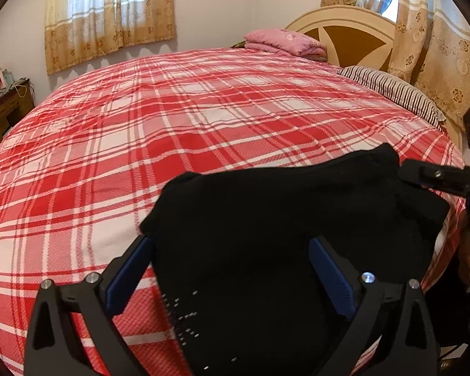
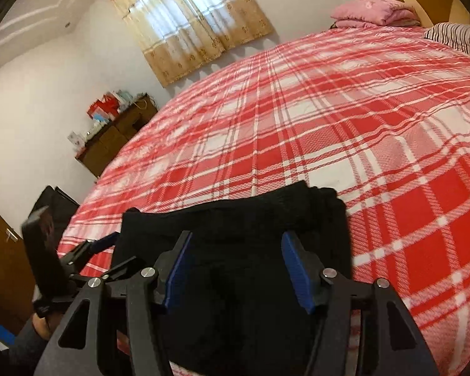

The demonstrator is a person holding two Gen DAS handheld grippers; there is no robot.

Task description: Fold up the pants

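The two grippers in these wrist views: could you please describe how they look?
The left gripper and the right gripper look alike: black angular frames with triangular cut-outs, silver round bolt heads, and flat blue ribbed pads on the fingers. No cables are visible. A dark grey sleeve shows.

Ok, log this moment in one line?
stage: fold done | pants: folded, on bed | left hand-held gripper: open | right hand-held gripper: open, nothing gripped

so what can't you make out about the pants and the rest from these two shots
- Pants, left wrist view: near end cut off by the bottom edge; all black, so folds and layers unreadable.
- Pants, right wrist view: near part hidden behind the right gripper.
- Left gripper: open above the cloth; contact unclear.
- Dresser clutter, right wrist view: too small to identify.
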